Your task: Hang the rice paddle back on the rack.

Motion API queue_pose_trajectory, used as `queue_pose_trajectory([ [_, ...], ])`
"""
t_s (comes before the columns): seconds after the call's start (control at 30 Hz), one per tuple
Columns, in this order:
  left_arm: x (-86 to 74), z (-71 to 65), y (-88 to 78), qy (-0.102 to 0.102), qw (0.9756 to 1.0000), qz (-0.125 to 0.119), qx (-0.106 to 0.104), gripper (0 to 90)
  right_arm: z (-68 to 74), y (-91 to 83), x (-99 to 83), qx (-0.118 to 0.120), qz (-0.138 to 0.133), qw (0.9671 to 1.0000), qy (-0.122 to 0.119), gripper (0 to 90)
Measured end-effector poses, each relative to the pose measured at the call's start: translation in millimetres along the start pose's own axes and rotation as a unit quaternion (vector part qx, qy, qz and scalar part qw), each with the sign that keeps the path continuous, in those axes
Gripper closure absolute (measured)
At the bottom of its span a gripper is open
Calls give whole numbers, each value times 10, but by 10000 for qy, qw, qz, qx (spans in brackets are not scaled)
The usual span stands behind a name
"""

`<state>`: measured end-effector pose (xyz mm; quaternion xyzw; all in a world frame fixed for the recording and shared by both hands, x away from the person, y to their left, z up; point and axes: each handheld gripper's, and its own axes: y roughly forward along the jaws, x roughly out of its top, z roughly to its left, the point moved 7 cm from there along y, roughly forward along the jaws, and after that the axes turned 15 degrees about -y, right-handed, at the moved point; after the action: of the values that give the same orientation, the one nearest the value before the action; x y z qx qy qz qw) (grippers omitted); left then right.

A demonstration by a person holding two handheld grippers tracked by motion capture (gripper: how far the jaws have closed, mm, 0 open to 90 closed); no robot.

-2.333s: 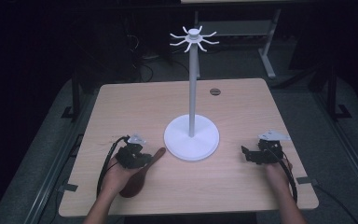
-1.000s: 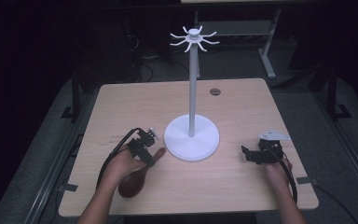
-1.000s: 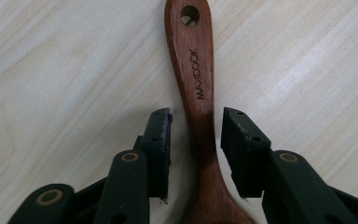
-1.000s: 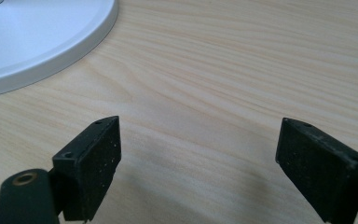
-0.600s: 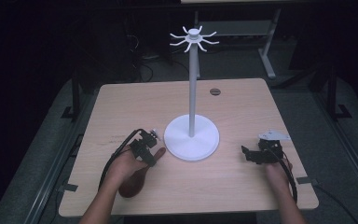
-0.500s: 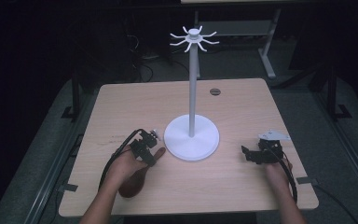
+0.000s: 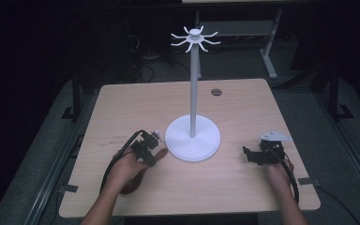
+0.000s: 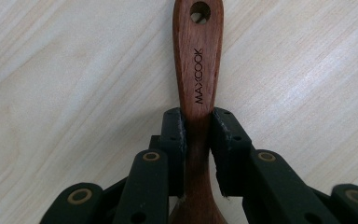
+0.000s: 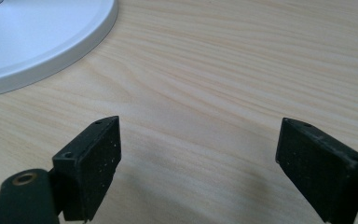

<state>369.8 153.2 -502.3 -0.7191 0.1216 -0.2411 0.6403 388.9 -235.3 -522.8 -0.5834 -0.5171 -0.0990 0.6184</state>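
A dark wooden spoon (image 8: pixel 198 70) marked MAXCOOK lies low over the table, a hole at its handle's end. My left gripper (image 8: pixel 198 123) is shut on the handle's neck. In the high view this gripper (image 7: pixel 145 150) sits left of the white stand's round base (image 7: pixel 201 145), and the spoon's handle tip (image 7: pixel 161 152) nearly touches that base. The stand's pole (image 7: pixel 193 93) rises to a ring of hooks (image 7: pixel 195 37). My right gripper (image 7: pixel 252 155) rests at the table's right, open (image 9: pixel 198 140) with bare wood between its jaws and the base (image 9: pixel 37 32) ahead-left.
A small dark round grommet (image 7: pixel 216 92) sits in the wooden table top (image 7: pixel 243 108) behind the stand. The table's front edge runs just below both hands. Cables trail from each gripper. Dark floor and another table's legs (image 7: pixel 267 51) lie beyond.
My left gripper has shifted right and a little forward with the spoon, bringing the handle tip close to the stand's base. The right gripper has stayed put.
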Motion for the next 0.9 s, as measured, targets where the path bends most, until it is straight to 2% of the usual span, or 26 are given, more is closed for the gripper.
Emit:
queue_pose_trajectory([
  [0.27, 4, 46, -76, -86, 9991, -310, -261, 754, -2, 0, 0, 10, -6, 10000, 2, 135],
  [0.37, 3, 70, -146, -33, 9981, -468, -396, 754, -3, 0, 0, 1, -11, 10000, -2, 135],
  [0.47, 13, 82, -204, -53, 9956, -748, -559, 754, -2, -1, 0, -2, -7, 10000, 3, 135],
  [0.53, 12, 81, -236, -33, 9930, -944, -707, 754, -2, -1, 0, -2, -7, 10000, 5, 135],
  [0.7, -33, 90, -299, 18, 9847, -1394, -1049, 754, -3, -1, 0, -2, -9, 10000, 4, 135],
  [0.8, -49, 118, -348, 32, 9770, -1731, -1246, 753, -3, -1, 0, -4, -11, 10000, 1, 135],
  [0.9, -69, 150, -407, 8, 9708, -1948, -1399, 753, -1, -1, 1, -4, -8, 10000, 7, 135],
])
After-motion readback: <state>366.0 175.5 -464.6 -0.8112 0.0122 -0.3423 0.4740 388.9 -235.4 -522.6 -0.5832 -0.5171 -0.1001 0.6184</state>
